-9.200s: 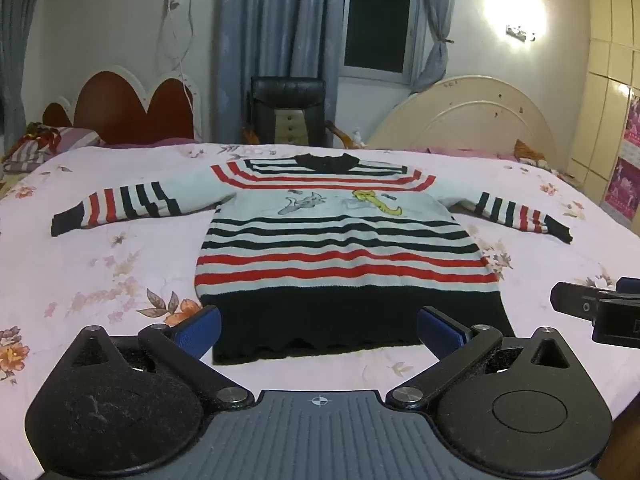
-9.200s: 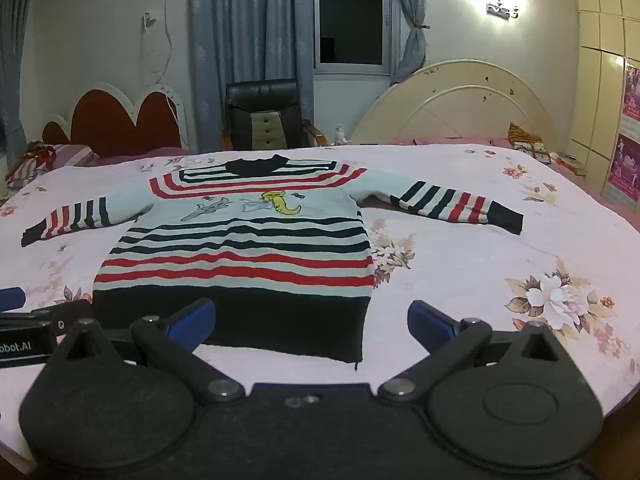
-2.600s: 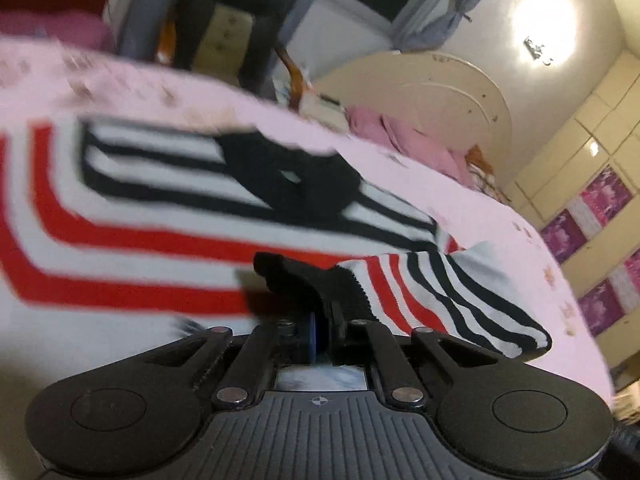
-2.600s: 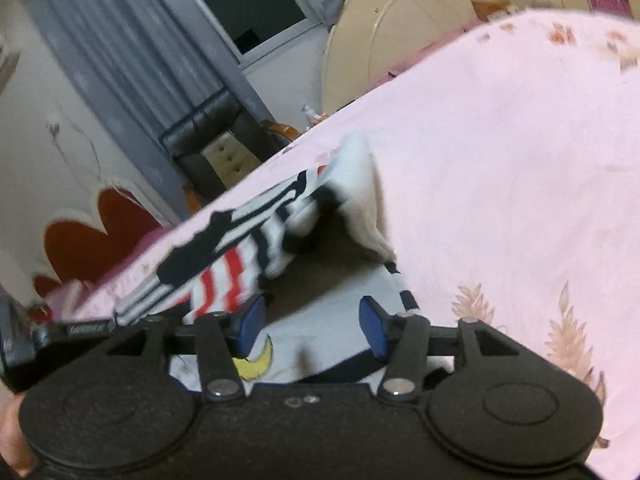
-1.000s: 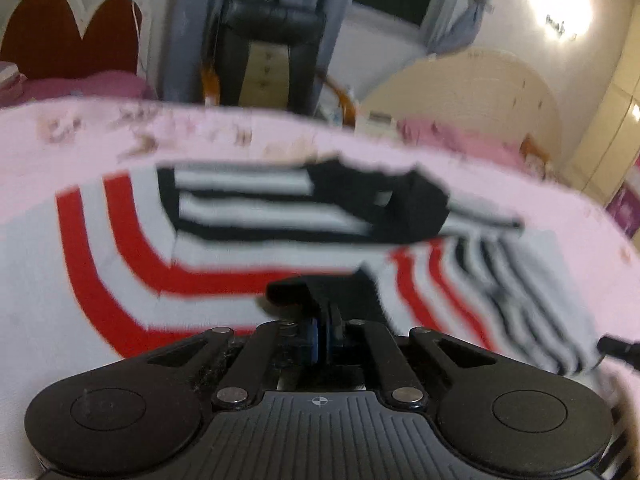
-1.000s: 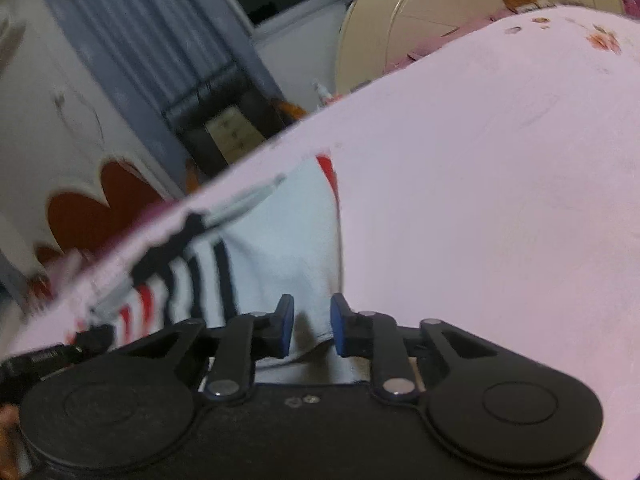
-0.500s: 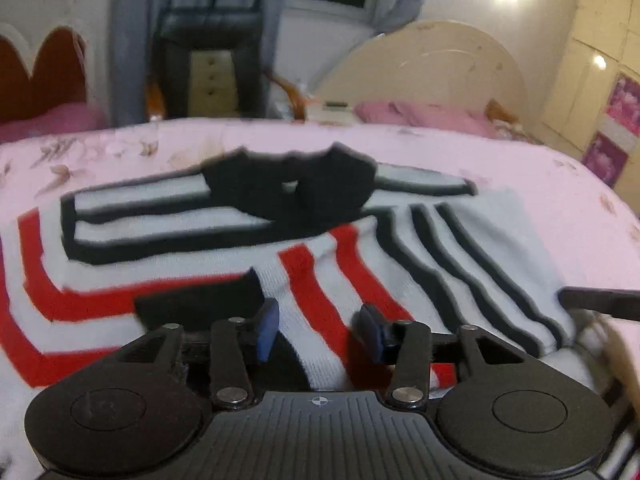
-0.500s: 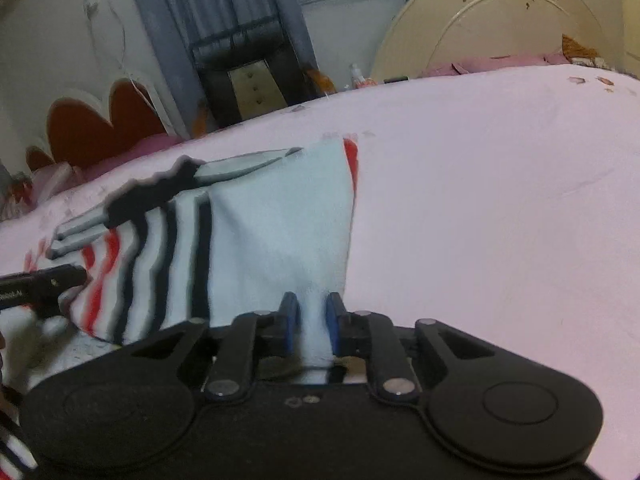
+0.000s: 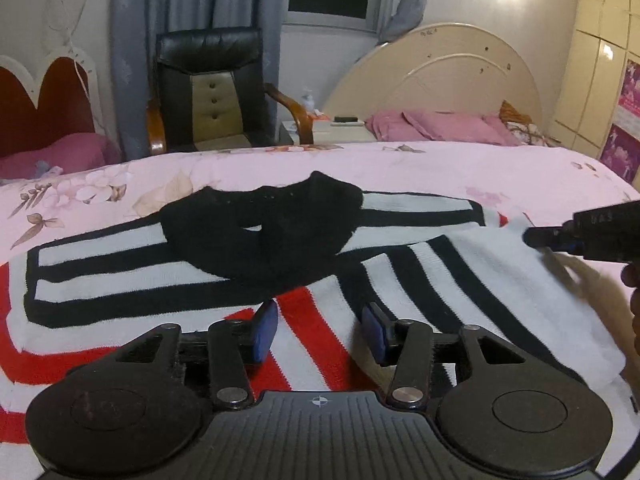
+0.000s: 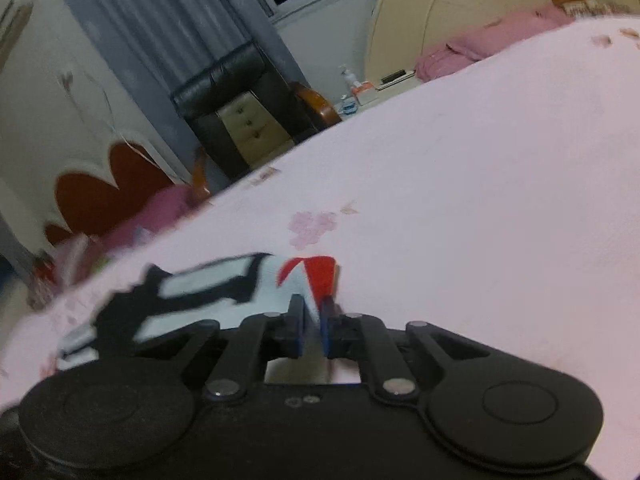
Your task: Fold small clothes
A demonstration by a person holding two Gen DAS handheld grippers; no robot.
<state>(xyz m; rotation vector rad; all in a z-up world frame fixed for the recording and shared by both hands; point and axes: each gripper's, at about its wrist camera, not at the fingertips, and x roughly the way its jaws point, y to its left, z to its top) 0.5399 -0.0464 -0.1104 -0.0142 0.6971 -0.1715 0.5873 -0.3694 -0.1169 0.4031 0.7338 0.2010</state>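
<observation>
My left gripper [image 9: 318,330] hangs released above the sweater [image 9: 200,264] on the bed [image 9: 460,164]; my right gripper [image 10: 314,326], jaws just closing, pinches its shoulder edge. A shallow pinch could slip, undoing the sleeve fold.

Striped knit sweater [image 9: 168,276], white with black and red bands and a black collar [image 9: 260,228], lying flat on pink floral bed [image 9: 440,168]. One sleeve [image 9: 472,280] folded across chest below collar. Shoulder edge pinched, lifted slightly.
</observation>
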